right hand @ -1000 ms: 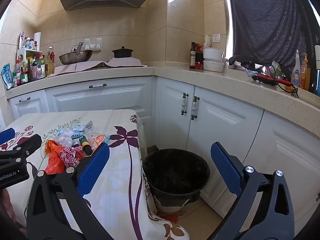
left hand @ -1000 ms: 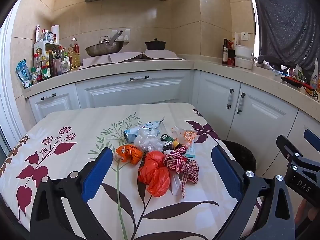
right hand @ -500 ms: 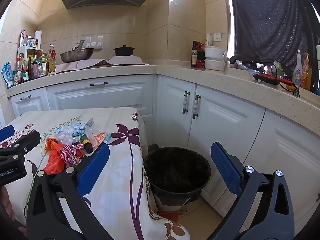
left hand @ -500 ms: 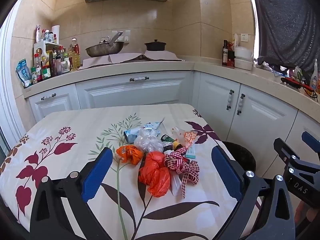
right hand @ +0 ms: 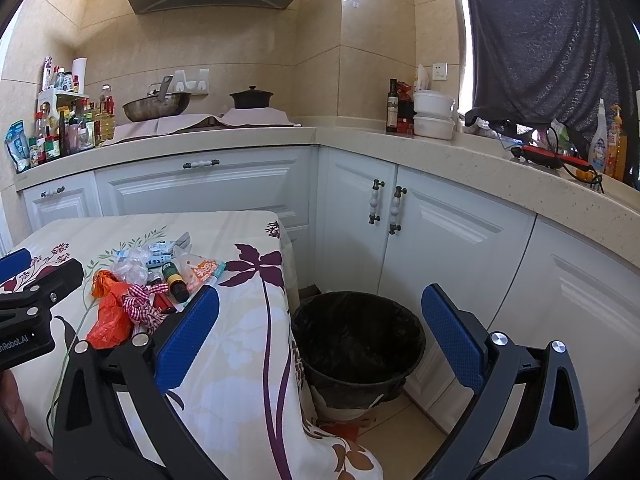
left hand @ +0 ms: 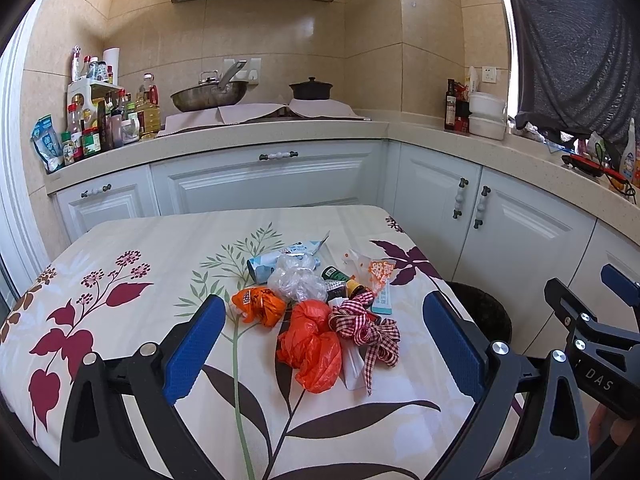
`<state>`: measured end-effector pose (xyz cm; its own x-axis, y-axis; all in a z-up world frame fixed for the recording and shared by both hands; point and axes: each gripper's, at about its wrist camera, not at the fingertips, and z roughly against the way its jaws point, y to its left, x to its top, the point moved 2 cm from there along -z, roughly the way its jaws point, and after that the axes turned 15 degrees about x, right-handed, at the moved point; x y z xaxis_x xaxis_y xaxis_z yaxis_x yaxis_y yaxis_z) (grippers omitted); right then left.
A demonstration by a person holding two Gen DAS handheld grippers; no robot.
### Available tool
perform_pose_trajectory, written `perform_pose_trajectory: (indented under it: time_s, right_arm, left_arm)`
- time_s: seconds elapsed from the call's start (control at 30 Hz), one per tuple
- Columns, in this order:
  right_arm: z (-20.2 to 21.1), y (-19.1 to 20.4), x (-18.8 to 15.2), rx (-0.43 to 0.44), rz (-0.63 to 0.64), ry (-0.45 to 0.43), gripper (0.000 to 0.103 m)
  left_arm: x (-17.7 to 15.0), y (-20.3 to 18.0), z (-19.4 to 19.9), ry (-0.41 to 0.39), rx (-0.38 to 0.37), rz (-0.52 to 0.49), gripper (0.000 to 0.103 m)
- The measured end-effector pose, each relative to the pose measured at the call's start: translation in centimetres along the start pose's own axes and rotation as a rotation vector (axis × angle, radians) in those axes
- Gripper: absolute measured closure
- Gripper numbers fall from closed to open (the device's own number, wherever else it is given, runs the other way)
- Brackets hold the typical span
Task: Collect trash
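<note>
- Left tool [left hand: 324, 344]: jaws wide, nothing between them, held over the desk's [left hand: 120, 248] near edge facing the trash pile [left hand: 320, 304].
- Right tool [right hand: 320, 344]: jaws wide, holding nothing, off the desk's right edge, above the bin [right hand: 356, 344].
- Pile sits toward the desk's right edge: orange bag [left hand: 312, 344], checked ribbon [left hand: 364, 328], clear plastic [left hand: 296, 280], small bottle [right hand: 176, 278]; other wrappers are hard to make out.
- Bin stands on the floor beside the desk's right edge.

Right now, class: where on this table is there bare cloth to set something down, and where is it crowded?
Bare cloth lies left of the orange wrapper and on the tablecloth nearer than the orange bag. Crowded: around the gingham bow and clear bag.
</note>
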<state>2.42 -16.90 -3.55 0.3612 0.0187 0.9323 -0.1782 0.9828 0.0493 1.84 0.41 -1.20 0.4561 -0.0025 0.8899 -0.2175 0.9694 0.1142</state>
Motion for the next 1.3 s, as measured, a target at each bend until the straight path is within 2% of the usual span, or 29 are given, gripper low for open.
perform_pose_trajectory:
  time_s: [1.3]
  right_arm:
    - [-0.28, 0.0, 0.01, 0.002, -0.002, 0.011, 0.004]
  left_arm:
    - [-0.44, 0.06, -0.55, 0.011, -0.005, 0.004, 0.007]
